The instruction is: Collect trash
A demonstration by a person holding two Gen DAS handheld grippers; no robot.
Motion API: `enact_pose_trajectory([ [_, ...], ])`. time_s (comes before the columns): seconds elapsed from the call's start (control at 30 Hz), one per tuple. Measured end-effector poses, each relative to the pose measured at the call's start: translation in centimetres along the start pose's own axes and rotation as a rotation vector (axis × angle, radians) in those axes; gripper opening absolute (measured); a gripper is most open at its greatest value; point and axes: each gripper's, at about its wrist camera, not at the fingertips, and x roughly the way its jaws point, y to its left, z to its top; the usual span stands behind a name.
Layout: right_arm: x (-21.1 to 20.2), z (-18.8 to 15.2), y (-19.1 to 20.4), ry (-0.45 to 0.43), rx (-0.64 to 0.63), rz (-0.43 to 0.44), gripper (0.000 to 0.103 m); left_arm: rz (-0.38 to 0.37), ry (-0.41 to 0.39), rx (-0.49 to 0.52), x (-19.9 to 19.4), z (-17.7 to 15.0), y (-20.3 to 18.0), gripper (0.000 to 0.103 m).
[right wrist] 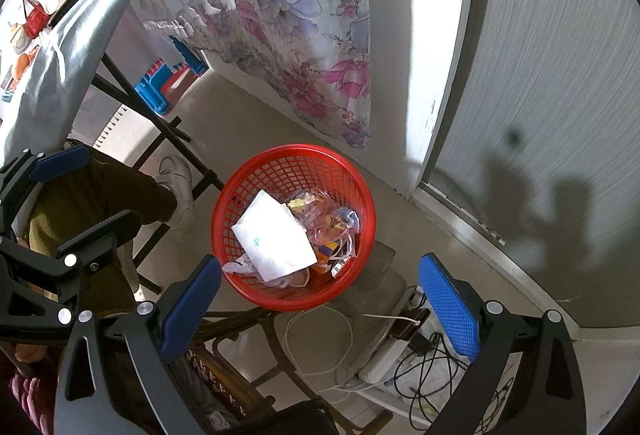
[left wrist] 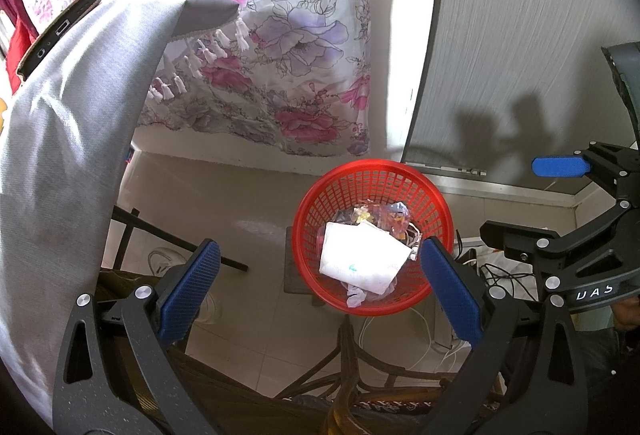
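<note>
Both grippers, left (left wrist: 320,287) & right (right wrist: 320,299), hang wide open, empty, above red basket (right wrist: 240,287). Risk: loose white wrapper (right wrist: 276,239) may spill if rim's bumped.

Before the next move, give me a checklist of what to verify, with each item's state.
1. Left claw open and empty: ok.
2. Right claw open and empty: ok.
3. Basket upright: ok.
4. Trash inside the basket, white packet on top, nothing over the rim: ok.
5. Room left in the basket: ok, contents sit below the rim.
6. More trash left on the table: cannot tell, the top is mostly out of view.
</note>
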Motion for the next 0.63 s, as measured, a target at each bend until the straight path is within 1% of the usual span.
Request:
enact_pose_trajectory([
  [0.63,0.16,0.25,-0.33,0.005,0.002,0.005,0.097,0.01,-0.007,-0.005,-0.31,0.03,-0.23,0.096],
])
